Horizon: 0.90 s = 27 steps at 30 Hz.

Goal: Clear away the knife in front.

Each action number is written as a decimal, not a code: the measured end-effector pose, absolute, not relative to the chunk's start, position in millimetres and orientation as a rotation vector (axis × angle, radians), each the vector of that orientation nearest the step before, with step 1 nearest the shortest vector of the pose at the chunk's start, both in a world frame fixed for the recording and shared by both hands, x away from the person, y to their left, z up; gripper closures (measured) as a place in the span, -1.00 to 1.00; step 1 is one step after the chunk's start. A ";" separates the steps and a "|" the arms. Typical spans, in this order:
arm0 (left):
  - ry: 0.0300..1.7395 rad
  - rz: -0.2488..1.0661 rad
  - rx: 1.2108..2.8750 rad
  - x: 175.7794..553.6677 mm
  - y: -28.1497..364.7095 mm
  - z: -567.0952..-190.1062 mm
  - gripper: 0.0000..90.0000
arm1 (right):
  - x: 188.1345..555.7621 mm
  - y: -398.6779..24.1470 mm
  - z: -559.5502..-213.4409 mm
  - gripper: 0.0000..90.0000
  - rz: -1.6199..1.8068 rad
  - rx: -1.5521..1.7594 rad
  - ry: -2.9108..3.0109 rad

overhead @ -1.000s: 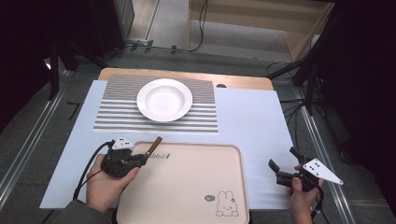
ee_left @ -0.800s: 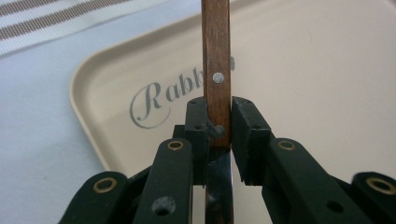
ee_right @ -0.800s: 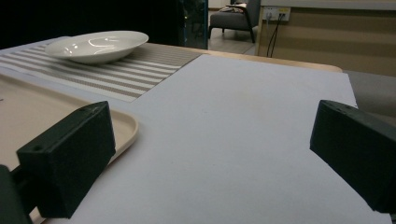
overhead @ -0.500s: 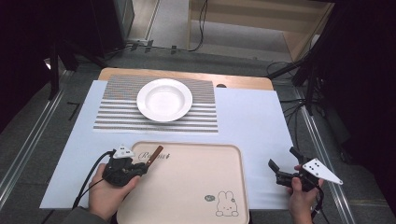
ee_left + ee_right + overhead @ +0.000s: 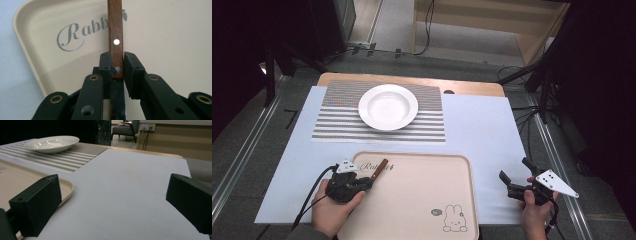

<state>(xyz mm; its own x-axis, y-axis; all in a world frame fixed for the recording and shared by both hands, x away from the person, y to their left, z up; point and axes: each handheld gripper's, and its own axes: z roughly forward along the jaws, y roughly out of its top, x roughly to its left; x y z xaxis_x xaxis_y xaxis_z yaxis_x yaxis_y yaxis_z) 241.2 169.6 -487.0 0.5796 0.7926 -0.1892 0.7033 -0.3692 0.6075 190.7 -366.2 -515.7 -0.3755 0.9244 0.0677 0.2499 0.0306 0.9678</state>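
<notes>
The tray point(image 5: 45, 72) bears grey script reading "Rabb" (the rest hidden behind the wooden handle point(image 5: 115, 30)).

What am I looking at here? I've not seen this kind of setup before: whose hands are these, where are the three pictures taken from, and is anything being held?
A person sits at a table with a hand-held two-jaw claw in each hand; there is no robot arm. The high view looks down from above the person's side. The other two pictures come from small cameras riding on each claw, looking along its black jaws.

On the table lie a pale sheet, a striped placemat with a white plate on it, and nearer the person a beige tray printed with a rabbit.

The left claw is shut on a wooden-handled utensil, probably a knife: its handle with rivets sticks out over the tray's near-left corner, and what looks like a metal blade runs back between the jaws. The right claw stands open and holds nothing, to the right of the tray.
</notes>
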 end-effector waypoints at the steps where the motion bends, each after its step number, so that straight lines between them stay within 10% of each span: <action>1: 1.190 0.176 2.150 241.0 169.6 -488.1 0.73 | 190.8 -366.3 -515.8 -1.00 1.380 1.199 1.686; 15: 1.174 0.239 2.124 244.3 173.0 -484.0 0.44 | 190.9 -365.9 -515.9 -1.00 1.373 1.201 1.687; 20: 1.036 0.252 2.142 245.8 171.7 -473.9 1.00 | 191.2 -365.5 -516.0 -1.00 1.369 1.202 1.687; 27: 0.920 0.239 2.282 250.4 153.1 -488.2 1.00 | 191.4 -365.1 -516.0 -1.00 1.361 1.205 1.688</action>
